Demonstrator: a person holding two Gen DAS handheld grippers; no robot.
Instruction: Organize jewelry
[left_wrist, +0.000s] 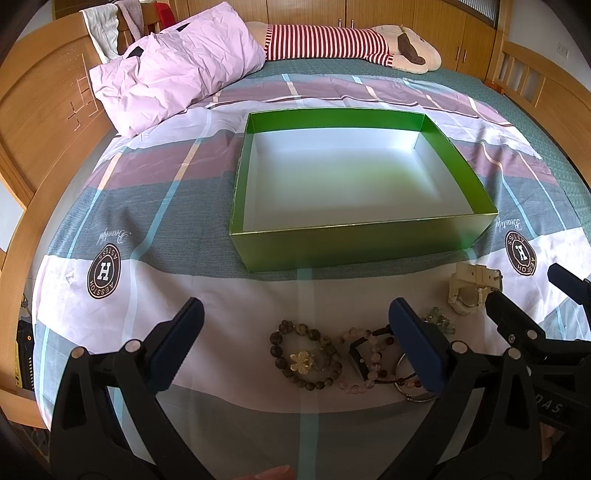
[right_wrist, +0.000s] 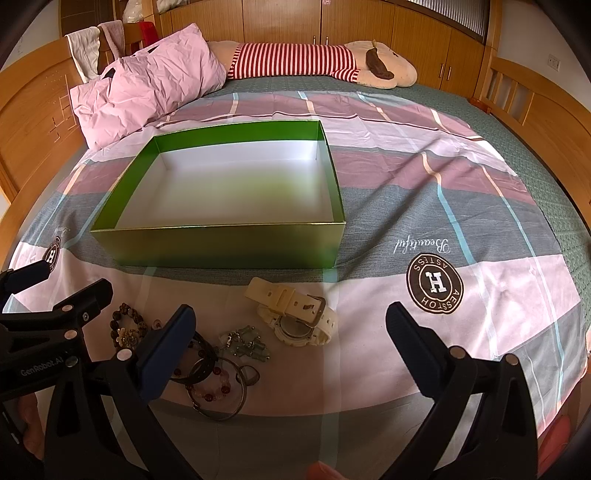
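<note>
You've got both grippers hovering low over the near edge of the bed, and nothing is picked up yet. Your left gripper (left_wrist: 295, 343) has its fingers spread wide with nothing between them, framing the dark beaded bracelet (left_wrist: 304, 356) with the pale flower charm, so that looks like the first candidate. Your right gripper (right_wrist: 290, 343) is just as wide apart and empty, and the white watch (right_wrist: 295, 314) lies between its fingers, a little farther out.

The jewelry sits in one loose cluster on the bedspread (right_wrist: 461, 206): the pink bead bracelet (right_wrist: 214, 389) and a metal bangle (right_wrist: 221, 391) overlap on the near side, with a small green-stone piece (right_wrist: 245, 345) just beside the watch. That tangle will likely need pieces lifted one at a time, or they may drag each other.

The green box (left_wrist: 362, 243) stands open and empty just beyond the pile, its near wall facing you, placed close so each carry is short. Far off, the pink pillow (left_wrist: 173, 74) and the striped plush toy (left_wrist: 332, 40) are well clear of the work.
</note>
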